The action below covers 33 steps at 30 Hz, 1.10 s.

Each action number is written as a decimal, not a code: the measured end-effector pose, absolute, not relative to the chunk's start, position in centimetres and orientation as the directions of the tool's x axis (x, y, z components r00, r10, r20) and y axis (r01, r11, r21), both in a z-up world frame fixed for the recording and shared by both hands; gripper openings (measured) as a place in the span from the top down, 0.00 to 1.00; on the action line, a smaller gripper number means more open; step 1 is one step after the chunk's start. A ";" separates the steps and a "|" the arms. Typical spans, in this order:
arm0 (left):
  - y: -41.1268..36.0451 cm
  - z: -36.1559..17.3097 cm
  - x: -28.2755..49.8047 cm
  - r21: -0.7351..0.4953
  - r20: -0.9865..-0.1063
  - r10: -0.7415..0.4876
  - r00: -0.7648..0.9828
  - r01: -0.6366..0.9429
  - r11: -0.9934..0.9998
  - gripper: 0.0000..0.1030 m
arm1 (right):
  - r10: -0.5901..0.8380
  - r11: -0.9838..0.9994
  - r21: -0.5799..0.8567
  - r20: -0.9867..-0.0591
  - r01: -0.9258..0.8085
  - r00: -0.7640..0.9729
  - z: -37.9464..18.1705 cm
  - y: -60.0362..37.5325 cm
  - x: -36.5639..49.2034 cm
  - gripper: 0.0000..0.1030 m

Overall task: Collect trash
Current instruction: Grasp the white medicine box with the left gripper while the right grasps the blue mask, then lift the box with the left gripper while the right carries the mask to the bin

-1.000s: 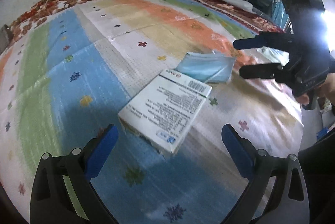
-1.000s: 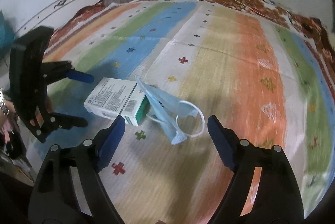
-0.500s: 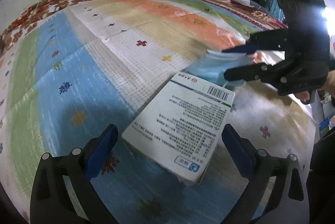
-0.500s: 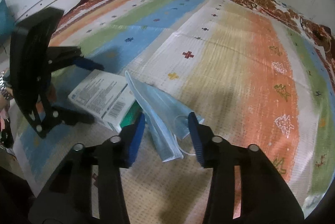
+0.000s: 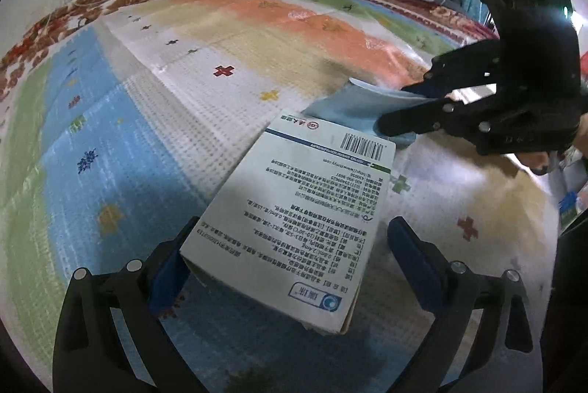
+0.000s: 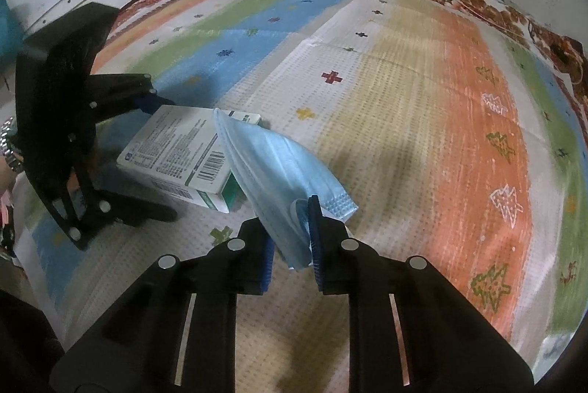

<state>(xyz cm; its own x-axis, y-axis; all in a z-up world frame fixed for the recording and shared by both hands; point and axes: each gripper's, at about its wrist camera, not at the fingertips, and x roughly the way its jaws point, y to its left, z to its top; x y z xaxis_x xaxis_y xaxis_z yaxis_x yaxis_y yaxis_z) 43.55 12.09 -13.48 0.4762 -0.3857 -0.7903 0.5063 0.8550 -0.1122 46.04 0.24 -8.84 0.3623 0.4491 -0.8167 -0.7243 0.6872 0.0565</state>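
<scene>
A soft blue face mask (image 6: 279, 169) and a white box (image 5: 294, 231) lie on a mat (image 6: 404, 121) with bright stripes of blue, green, white, tan and orange. The mat has little crosses and tree shapes on it.

The right gripper (image 6: 292, 246) points down at the mat. Its jaws have just been closing, and now they are narrow and pinch the near end of the mask. The rest of the mask sticks up and leans over one end of the box.

The left gripper (image 5: 290, 264) is wide. The box sits between its two blue pads. The left pad (image 5: 167, 277) is right at the edge of the box. The right pad (image 5: 411, 257) has a small gap beside the box. The box has a barcode and lots of tiny print on top.
</scene>
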 end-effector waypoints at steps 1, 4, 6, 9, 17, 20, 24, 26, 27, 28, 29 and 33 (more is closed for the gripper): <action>12.3 -13.4 43.6 -0.124 -0.785 -0.394 0.478 0.501 0.856 0.08 | 0.447 0.691 0.060 -0.819 -0.721 0.360 -8.9 0.2 46.1 0.85; 13.2 -13.2 43.8 -0.172 -0.767 -0.414 0.491 0.464 0.869 0.15 | 0.446 0.697 0.070 -0.822 -0.714 0.354 -8.9 0.1 46.2 0.85; 13.3 -13.1 43.7 -0.168 -0.764 -0.408 0.499 0.457 0.873 0.17 | 0.441 0.698 0.067 -0.825 -0.713 0.354 -8.8 0.1 46.2 0.85; 12.8 -13.2 43.6 -0.138 -0.777 -0.375 0.506 0.445 0.885 0.18 | 0.428 0.713 0.077 -0.835 -0.697 0.345 -9.0 0.0 46.2 0.85; 12.9 -13.1 43.2 -0.091 -0.800 -0.278 0.531 0.350 0.932 0.21 | 0.402 0.729 0.069 -0.848 -0.681 0.345 -8.3 -0.1 45.6 0.86; 13.5 -12.9 43.1 -0.066 -0.827 -0.196 0.528 0.255 0.965 0.22 | 0.374 0.733 0.042 -0.858 -0.679 0.351 -8.0 0.1 44.9 0.86; 14.3 -12.3 43.0 0.032 -0.871 -0.026 0.491 0.110 0.993 0.22 | 0.342 0.770 0.022 -0.858 -0.637 0.384 -6.8 -0.4 43.9 0.91; 14.8 -11.6 42.6 0.108 -0.869 0.088 0.487 0.013 0.994 0.23 | 0.335 0.790 0.011 -0.845 -0.612 0.418 -5.7 -1.1 43.2 0.91; 15.2 -11.3 42.3 0.117 -0.873 0.116 0.474 -0.027 0.993 0.23 | 0.336 0.798 0.007 -0.835 -0.603 0.435 -4.9 -1.6 42.7 0.92; 15.4 -10.8 41.9 0.122 -0.875 0.139 0.465 -0.065 0.990 0.23 | 0.329 0.806 -0.001 -0.831 -0.593 0.449 -4.3 -1.9 42.4 0.93; 15.3 -10.3 41.6 0.127 -0.877 0.150 0.457 -0.081 0.989 0.23 | 0.326 0.811 0.001 -0.832 -0.586 0.449 -4.0 -2.2 42.2 0.93; 14.2 -8.5 40.2 0.136 -0.884 0.157 0.441 -0.078 0.988 0.23 | 0.367 0.824 0.073 -0.825 -0.562 0.431 -2.7 -3.8 41.1 0.97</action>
<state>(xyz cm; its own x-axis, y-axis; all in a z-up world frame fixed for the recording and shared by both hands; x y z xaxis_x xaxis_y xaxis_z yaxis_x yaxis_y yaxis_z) 40.17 14.23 -8.48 0.4413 0.1566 -0.8836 -0.0785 0.9876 0.1359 41.15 -3.78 -2.72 0.4306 0.3667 -0.8247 -0.5618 0.8241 0.0731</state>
